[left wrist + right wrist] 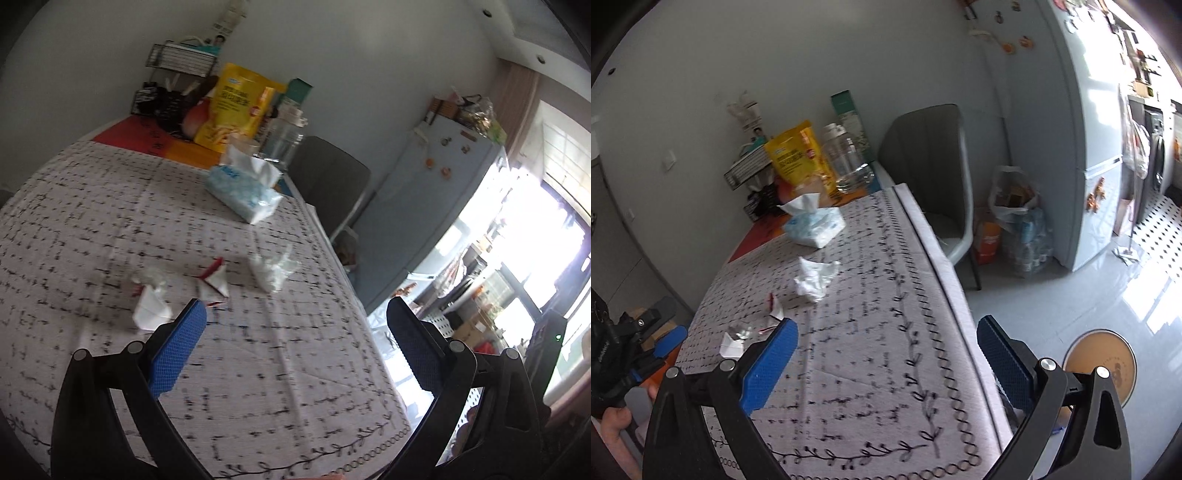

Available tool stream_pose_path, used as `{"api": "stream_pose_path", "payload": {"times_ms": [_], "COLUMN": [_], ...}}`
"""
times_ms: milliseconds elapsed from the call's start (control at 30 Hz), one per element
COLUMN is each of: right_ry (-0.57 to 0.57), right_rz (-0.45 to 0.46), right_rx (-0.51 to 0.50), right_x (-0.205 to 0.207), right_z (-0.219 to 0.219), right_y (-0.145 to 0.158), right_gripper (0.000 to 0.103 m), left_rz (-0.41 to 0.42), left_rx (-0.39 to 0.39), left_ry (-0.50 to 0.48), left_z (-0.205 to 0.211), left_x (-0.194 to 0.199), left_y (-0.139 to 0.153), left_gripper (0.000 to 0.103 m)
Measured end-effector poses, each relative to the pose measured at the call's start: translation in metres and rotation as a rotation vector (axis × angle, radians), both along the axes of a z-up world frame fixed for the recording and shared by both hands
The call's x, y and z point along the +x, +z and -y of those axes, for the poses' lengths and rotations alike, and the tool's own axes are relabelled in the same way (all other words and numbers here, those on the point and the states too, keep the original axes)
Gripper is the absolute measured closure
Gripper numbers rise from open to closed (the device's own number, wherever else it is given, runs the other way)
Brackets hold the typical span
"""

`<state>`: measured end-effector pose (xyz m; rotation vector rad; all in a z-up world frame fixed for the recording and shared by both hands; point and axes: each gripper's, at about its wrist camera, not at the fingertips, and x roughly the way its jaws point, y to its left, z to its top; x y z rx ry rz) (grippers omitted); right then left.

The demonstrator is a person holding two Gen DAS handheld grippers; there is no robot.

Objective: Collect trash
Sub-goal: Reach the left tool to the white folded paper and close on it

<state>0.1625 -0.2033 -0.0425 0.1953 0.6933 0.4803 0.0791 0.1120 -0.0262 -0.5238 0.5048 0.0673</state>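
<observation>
Trash lies on the patterned tablecloth (92, 221): a crumpled white tissue (271, 271), a torn red-and-white wrapper (214, 280) and a white paper scrap with clear film (151, 302). My left gripper (295, 314) is open and empty, above the cloth just short of the scraps. My right gripper (886, 332) is open and empty over the table's near right edge. In the right wrist view the tissue (814, 278), the wrapper (775, 308) and the paper scrap (735, 341) lie ahead to the left, and the left gripper (670, 341) shows at the far left.
A blue tissue pack (243, 192) sits further back on the table. A yellow snack bag (232, 107), a clear bottle (282, 138) and a wire rack (177, 62) stand at the far end. A grey chair (931, 177), a filled plastic bag (1015, 203) and a fridge (1082, 110) stand to the right.
</observation>
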Motion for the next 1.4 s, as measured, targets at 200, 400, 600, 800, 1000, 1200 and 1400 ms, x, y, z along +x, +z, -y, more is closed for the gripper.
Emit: {"api": "stream_pose_path", "payload": {"times_ms": [200,400,600,800,1000,1200,1400], "right_ry": [0.074,0.113,0.164,0.174,0.172,0.185,0.196], "right_rz": [-0.02,-0.032,-0.047,-0.069,-0.086,-0.104,-0.112], "right_rx": [-0.003,-0.025,-0.045,-0.046,-0.041,-0.04,-0.048], "right_x": [0.001,0.004,0.012,0.025,0.035,0.042,0.046], "right_z": [-0.025,-0.041,-0.063,-0.074,-0.079,-0.086,-0.09], "right_y": [-0.008,-0.013,-0.022,-0.03,-0.036,-0.043,-0.046], "right_gripper": [0.008,0.008,0.008,0.008,0.008,0.009,0.009], "left_rz": [-0.037,-0.076,-0.11,-0.125,-0.132,-0.156,-0.207], "left_rx": [-0.017,-0.032,-0.052,-0.073,-0.104,-0.083,-0.063], "left_ry": [0.056,0.111,0.161,0.195,0.228,0.162,0.11], "left_z": [-0.037,-0.072,-0.102,-0.132,-0.151,-0.127,-0.101], "left_x": [-0.005,-0.012,-0.017,-0.026,-0.026,-0.001,0.027], "left_y": [-0.018,-0.038,-0.053,-0.063,-0.066,-0.072,-0.087], "left_gripper": [0.006,0.006,0.006,0.009,0.015,0.018,0.028]}}
